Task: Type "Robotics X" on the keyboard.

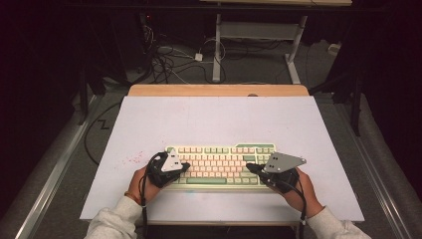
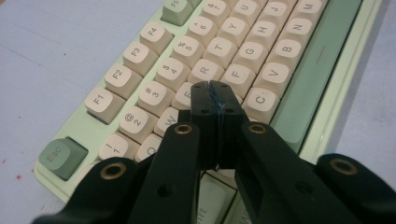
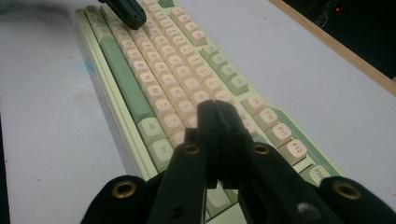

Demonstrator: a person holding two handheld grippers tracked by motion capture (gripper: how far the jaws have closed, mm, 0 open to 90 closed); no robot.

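A pale green keyboard (image 1: 219, 167) with cream and green keys lies on the white table near the person's side. My left gripper (image 1: 186, 167) is shut, its black jaws pressed together with nothing between them. In the left gripper view its tips (image 2: 211, 88) hover low over the keyboard (image 2: 261, 51) around the E and D keys. My right gripper (image 1: 249, 168) is shut too and empty. In the right gripper view its tips (image 3: 215, 105) sit over the right-hand letter keys of the keyboard (image 3: 126, 70). The left gripper (image 3: 126, 11) shows at the far end there.
The keyboard rests on a white board (image 1: 214, 119) with a wooden strip (image 1: 219, 90) along its far edge. Cables (image 1: 164, 57) and desk legs (image 1: 217, 50) lie on the dark floor beyond. A black cable (image 1: 94, 137) runs along the left of the table.
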